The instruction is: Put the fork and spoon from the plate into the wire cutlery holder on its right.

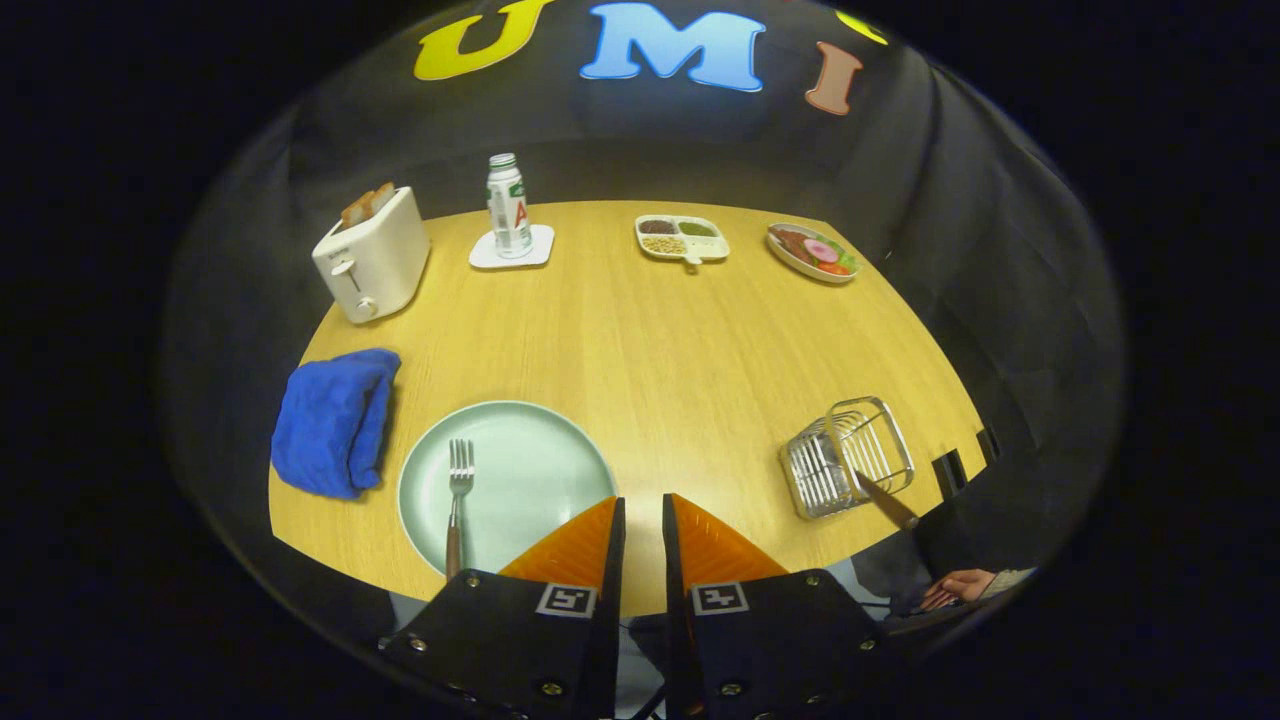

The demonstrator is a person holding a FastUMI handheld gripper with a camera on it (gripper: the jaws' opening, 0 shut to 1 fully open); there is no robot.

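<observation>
Gripper [643,512] fingers nearly closed, empty. Fork [458,500] lies flat on plate [540,455], ahead-left; thin handle may slip. Holder [848,456], ahead-right, could tip when loaded.

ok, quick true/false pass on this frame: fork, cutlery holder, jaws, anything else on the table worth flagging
1. The fork lies on the green plate. True.
2. The wire cutlery holder holds nothing. False: a utensil handle sticks out of it.
3. The gripper is clamped on the fork. False: its jaws are nearly closed with nothing between them, and the fork lies beside them on the plate.
4. A blue cloth sits next to the plate, on the side away from the holder. True.
5. The toaster has bread in its slots. True.
6. The bottle lies on its side. False: it stands upright on a white coaster.
</observation>
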